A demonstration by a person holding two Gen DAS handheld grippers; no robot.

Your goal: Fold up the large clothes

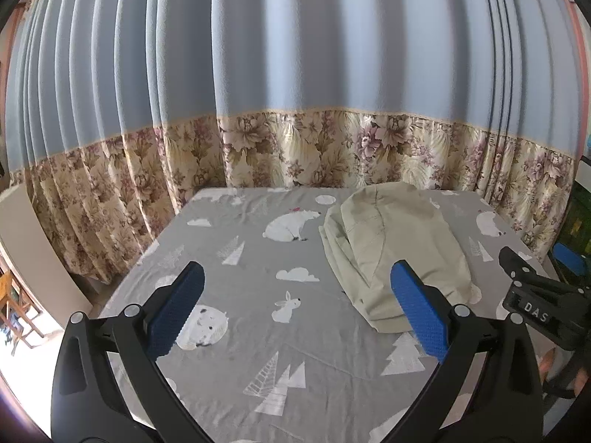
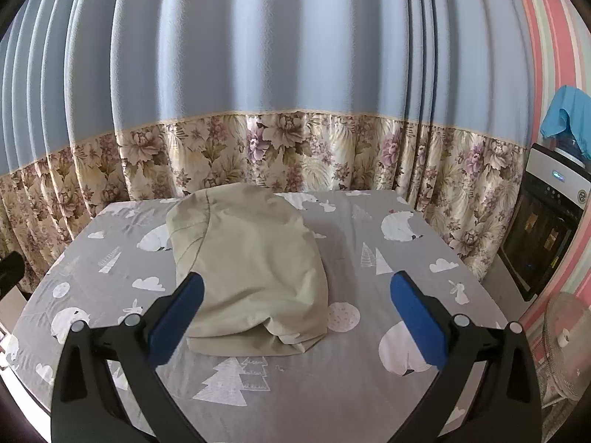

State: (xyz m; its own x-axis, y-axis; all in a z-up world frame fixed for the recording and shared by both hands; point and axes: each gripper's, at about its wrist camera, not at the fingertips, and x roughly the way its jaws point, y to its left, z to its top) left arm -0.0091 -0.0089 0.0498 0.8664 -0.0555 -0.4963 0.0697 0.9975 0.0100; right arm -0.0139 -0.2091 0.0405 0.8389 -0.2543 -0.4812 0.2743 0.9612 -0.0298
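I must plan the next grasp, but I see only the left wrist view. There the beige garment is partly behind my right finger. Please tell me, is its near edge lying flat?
Observer: In the right wrist view the beige garment shows its whole near edge: bunched layers with a small tuck, not flat.
Operator: Is the right gripper holding it?
Observer: No. The right gripper is open and holds nothing; the garment's near edge lies in the view past its left finger.
Operator: Is anything standing at the right of the bed?
Observer: Yes, a black and white appliance with a blue cloth on top.
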